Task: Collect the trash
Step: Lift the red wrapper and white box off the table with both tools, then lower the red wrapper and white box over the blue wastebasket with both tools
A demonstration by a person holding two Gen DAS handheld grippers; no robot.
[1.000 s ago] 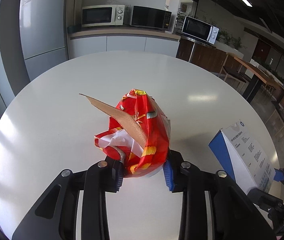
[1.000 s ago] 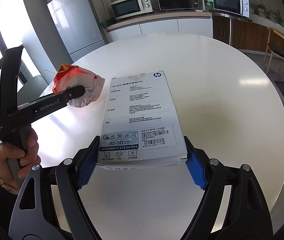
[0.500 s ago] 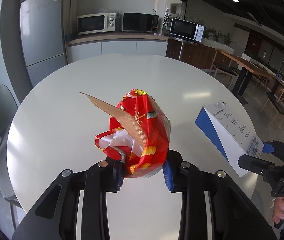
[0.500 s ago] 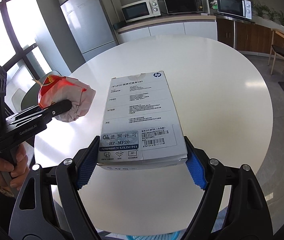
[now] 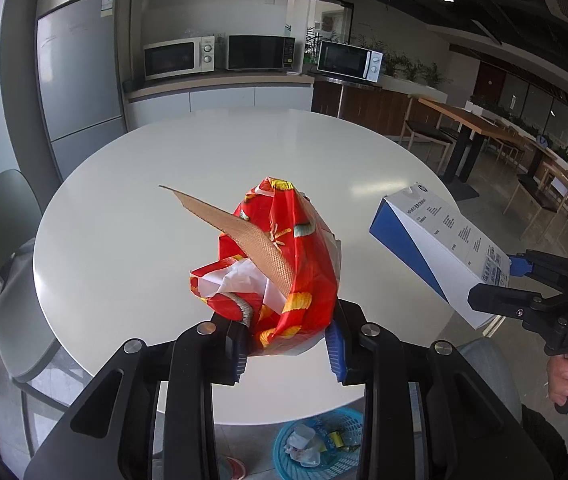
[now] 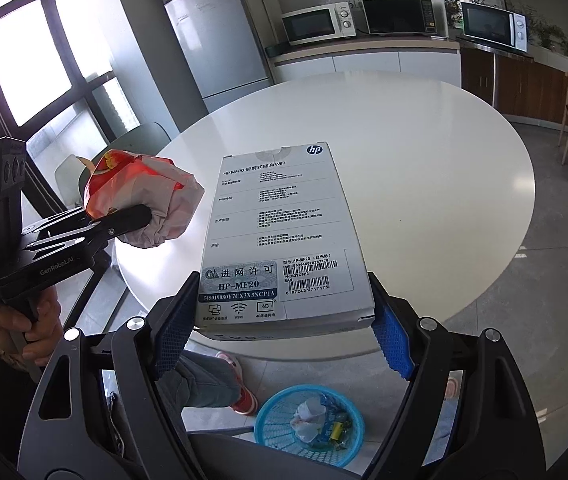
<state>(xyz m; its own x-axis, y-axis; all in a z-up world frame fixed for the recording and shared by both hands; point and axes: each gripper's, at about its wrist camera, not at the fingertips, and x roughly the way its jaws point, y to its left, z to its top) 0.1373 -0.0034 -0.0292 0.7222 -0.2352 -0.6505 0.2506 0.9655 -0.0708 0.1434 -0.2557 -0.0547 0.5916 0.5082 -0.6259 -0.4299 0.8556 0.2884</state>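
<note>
carry step, by my reading: both pieces of trash are lifted clear of the white counter [image 6: 424, 168]. left gripper [image 5: 290, 346] is clamped narrow on the red wrapper [image 5: 288, 264], frame centre; right gripper [image 6: 279, 320] holds the white box [image 6: 279, 236] across its wide jaws. both tilt downward. next, lower each over the blue basket [image 6: 275, 420] at the bottom edge and release.

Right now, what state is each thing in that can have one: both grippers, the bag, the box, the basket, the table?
Left gripper: shut on the bag.
Right gripper: shut on the box.
Bag: crumpled, held off the table, cardboard strip sticking out.
Box: closed, held in the air.
Basket: on the floor, some trash already inside.
Table: bare where visible.
</note>
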